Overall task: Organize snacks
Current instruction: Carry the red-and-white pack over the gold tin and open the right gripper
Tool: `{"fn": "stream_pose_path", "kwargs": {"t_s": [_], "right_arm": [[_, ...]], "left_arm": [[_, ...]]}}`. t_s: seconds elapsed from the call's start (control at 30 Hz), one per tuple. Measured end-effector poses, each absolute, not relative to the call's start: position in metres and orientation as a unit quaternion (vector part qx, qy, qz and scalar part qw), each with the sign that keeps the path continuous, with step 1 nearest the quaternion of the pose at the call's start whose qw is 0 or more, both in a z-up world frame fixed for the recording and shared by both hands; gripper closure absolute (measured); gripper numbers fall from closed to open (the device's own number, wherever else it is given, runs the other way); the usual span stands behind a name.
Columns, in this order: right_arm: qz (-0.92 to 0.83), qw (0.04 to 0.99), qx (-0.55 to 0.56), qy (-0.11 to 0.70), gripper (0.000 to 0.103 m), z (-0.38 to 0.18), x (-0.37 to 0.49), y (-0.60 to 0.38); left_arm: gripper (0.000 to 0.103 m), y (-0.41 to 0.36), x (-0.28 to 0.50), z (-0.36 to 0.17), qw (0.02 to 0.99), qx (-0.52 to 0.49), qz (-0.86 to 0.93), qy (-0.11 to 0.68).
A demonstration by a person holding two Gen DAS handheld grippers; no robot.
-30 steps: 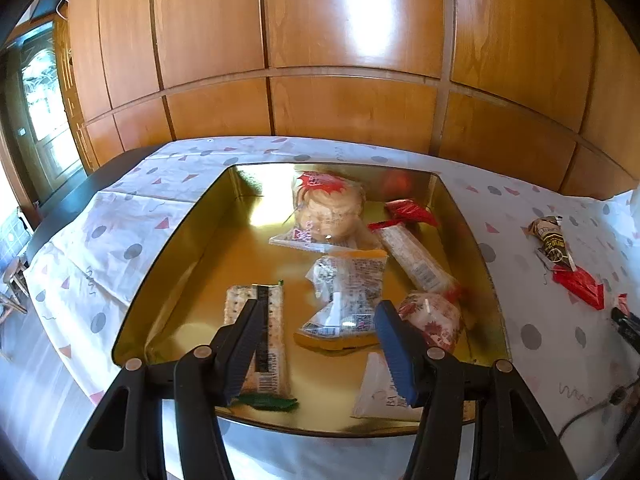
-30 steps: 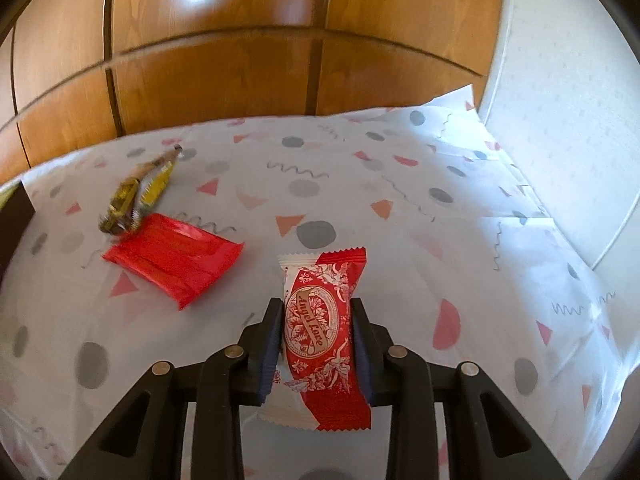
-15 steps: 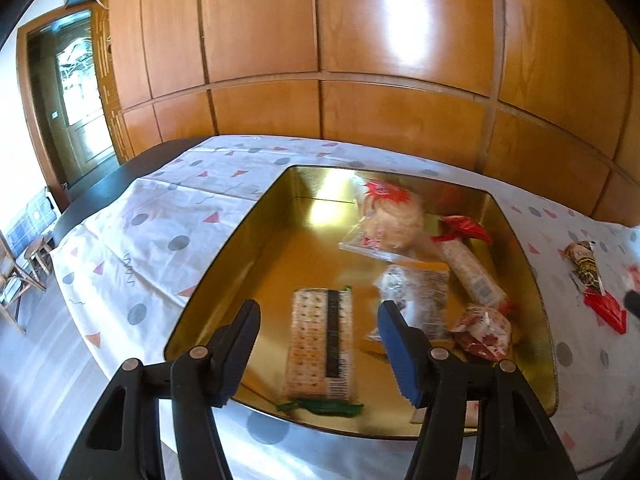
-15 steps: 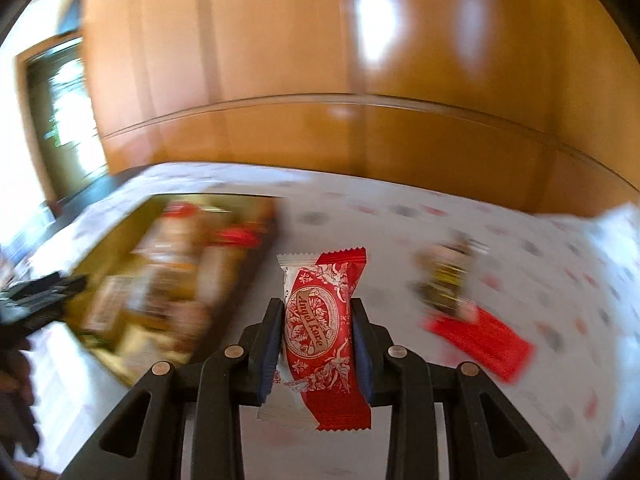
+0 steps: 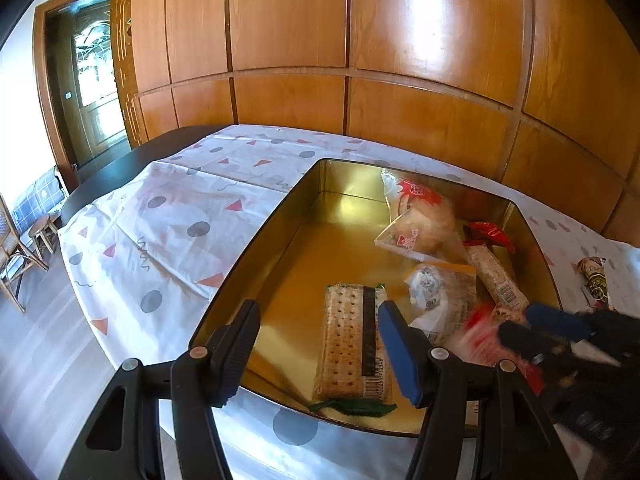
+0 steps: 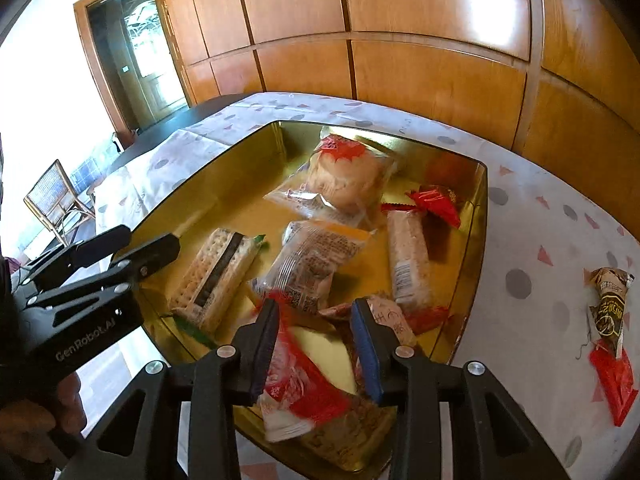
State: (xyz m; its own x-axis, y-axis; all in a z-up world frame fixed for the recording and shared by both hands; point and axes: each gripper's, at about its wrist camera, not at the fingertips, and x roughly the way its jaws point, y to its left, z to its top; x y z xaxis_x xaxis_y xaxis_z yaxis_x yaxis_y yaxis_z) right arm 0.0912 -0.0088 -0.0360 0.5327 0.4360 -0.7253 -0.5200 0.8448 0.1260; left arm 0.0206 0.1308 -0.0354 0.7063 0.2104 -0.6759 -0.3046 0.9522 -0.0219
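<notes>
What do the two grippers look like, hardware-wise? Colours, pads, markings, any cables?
Both are black two-finger units with silver rivets at the linkage joints and triangular cutouts in the arms. The left gripper and the right gripper each have one black ribbed pad and one blue pad. Seen from the right wrist view, the left unit's body carries white "GenRobot.AI" lettering. No cables are visible.

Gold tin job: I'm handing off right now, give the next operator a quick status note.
Right gripper: open, red-and-white snack blurred between its fingers, dropping over the gold tin's near corner.
Left gripper: open, empty, at the tin's near edge by the cracker pack.
Done: several snacks in the tin.
Left: brown-and-gold wrapped snack and red packet on the tablecloth, right of the tin.
</notes>
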Motion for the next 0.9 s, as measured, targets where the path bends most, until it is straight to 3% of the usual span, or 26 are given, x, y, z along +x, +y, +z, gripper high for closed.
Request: {"fn": "stream_pose_path", "kwargs": {"t_s": [0.43,0.9], "right_arm": [[0.19,0.919,-0.106,0.329,0.065,-0.008,0.066,-0.015],[0.15,0.932,-0.089,0.318,0.065,0.003,0.058,-0.05]], "left_arm": [[0.04,0.124,0.018,-0.03,0.925,-0.064,0.135,0.35],[0.04,0.108,0.014,-0.023,0.929,-0.051,0.116,0.347]]}}
